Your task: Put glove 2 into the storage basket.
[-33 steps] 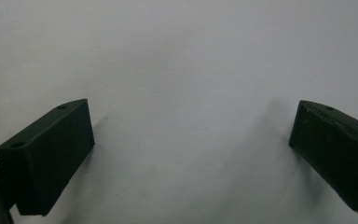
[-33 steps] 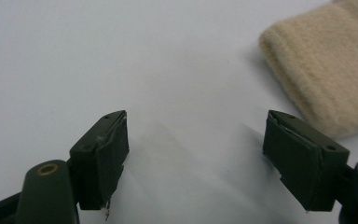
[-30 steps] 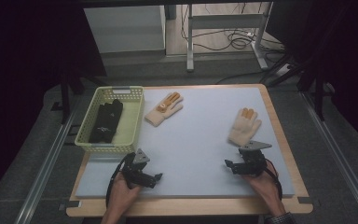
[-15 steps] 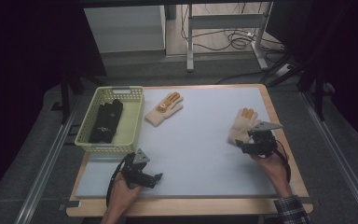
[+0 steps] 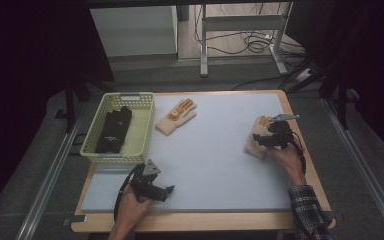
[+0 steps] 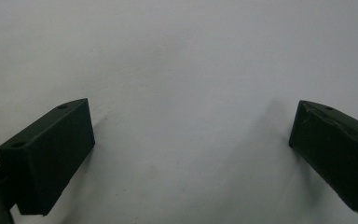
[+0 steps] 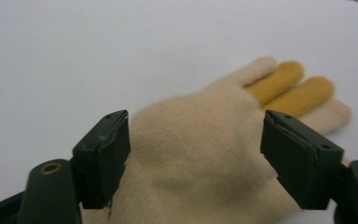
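A cream knitted glove with orange fingers [image 5: 255, 149] lies on the right of the pale mat [image 5: 210, 155]. My right gripper [image 5: 260, 141] hovers at its cuff end. In the right gripper view the glove [image 7: 200, 140] fills the gap between the jaws of the right gripper [image 7: 193, 128]; the jaws have just been opening and stand wide, their pads clear of the knit. A matching glove [image 5: 176, 116] lies at the back left of the mat. My left gripper [image 5: 166, 191] rests near the front edge, and in its own view the left gripper [image 6: 191, 140] is open over bare mat.
A pale green basket [image 5: 142, 131] at the left edge of the table holds black gloves [image 5: 114, 129]. The wooden table rim [image 5: 300, 150] runs close beside the right hand. Dark floor, rails and cables surround the table.
The right hand has travelled from the front edge away from the person and now sits over the right glove. The left hand has stayed where it was.
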A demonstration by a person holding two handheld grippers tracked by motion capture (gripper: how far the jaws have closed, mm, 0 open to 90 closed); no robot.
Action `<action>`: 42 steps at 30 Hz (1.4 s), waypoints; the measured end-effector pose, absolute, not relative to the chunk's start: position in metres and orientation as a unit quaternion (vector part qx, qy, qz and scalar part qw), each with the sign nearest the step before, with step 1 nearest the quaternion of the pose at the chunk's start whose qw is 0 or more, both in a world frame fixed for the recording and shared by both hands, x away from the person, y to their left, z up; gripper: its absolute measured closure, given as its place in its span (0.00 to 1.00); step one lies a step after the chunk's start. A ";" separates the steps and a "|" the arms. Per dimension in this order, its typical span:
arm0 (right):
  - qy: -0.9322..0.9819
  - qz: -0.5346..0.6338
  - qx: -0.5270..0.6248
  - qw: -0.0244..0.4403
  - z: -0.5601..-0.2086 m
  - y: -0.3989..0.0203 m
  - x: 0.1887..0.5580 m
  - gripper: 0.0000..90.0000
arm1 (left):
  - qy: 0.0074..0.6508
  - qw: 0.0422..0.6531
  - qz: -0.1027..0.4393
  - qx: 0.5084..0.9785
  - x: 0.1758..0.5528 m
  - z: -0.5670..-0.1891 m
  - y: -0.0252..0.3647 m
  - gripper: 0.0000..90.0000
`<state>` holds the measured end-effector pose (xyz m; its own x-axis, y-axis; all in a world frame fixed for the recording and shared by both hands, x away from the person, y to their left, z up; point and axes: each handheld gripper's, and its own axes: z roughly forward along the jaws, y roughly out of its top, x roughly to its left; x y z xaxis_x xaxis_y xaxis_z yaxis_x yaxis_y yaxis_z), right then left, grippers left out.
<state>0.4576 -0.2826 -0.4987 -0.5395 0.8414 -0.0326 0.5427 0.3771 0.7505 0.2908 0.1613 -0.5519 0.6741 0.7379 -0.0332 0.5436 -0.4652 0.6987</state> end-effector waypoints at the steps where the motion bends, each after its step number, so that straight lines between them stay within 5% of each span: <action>1: 0.807 0.347 0.429 0.212 -0.504 -0.280 0.462 0.24 | 0.379 0.352 0.138 0.845 0.291 -0.552 0.161 0.00; 5: 0.815 0.329 0.424 0.219 -0.518 -0.274 0.471 0.25 | 0.379 0.352 0.138 0.845 0.291 -0.552 0.161 0.00; 9: 0.810 0.343 0.434 0.195 -0.521 -0.276 0.471 0.49 | 0.379 0.352 0.138 0.845 0.291 -0.552 0.161 0.00; 14: 0.814 0.335 0.435 0.190 -0.515 -0.273 0.464 0.57 | 0.379 0.352 0.138 0.845 0.291 -0.552 0.161 0.00; 24: 0.818 0.399 0.388 0.147 -0.485 -0.244 0.424 0.56 | 0.380 0.352 0.138 0.844 0.291 -0.552 0.161 0.00; 35: 0.856 0.402 0.314 0.082 -0.493 -0.156 0.372 0.52 | 0.379 0.352 0.138 0.845 0.291 -0.552 0.161 0.00; 42: 0.872 0.403 0.269 0.071 -0.509 -0.129 0.350 0.30 | 0.379 0.351 0.139 0.845 0.291 -0.552 0.162 0.00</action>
<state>0.3495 -0.1288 -0.5093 -0.8454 0.5260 0.0932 0.4121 0.5311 0.7403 0.2908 0.1615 -0.5519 0.6746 0.7375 -0.0314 0.5425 -0.4664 0.6987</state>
